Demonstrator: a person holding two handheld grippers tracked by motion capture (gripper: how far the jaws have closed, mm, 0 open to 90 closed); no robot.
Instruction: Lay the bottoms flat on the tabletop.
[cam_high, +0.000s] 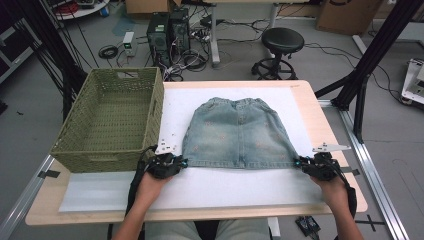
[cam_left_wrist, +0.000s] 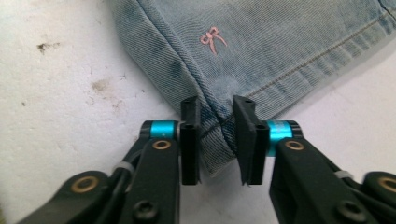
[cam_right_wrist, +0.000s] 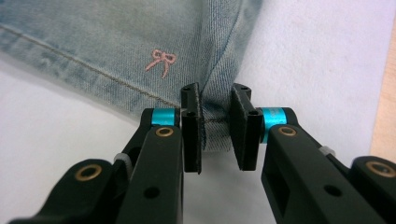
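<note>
the denim skirt (cam_high: 240, 134) lies flat at the centre of the frame on the white mat (cam_high: 210, 187), the left gripper (cam_high: 176, 163) and right gripper (cam_high: 305, 162) each straddling a bottom corner, jaws still a little apart, so the fold and the green basket (cam_high: 111, 120) at upper left look yet to come.

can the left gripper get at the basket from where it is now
Probably yes. The left gripper sits at the skirt's near left corner, with the basket just beside it and nothing between them. Its fingers straddle that corner, so it would have to let that go first.
</note>
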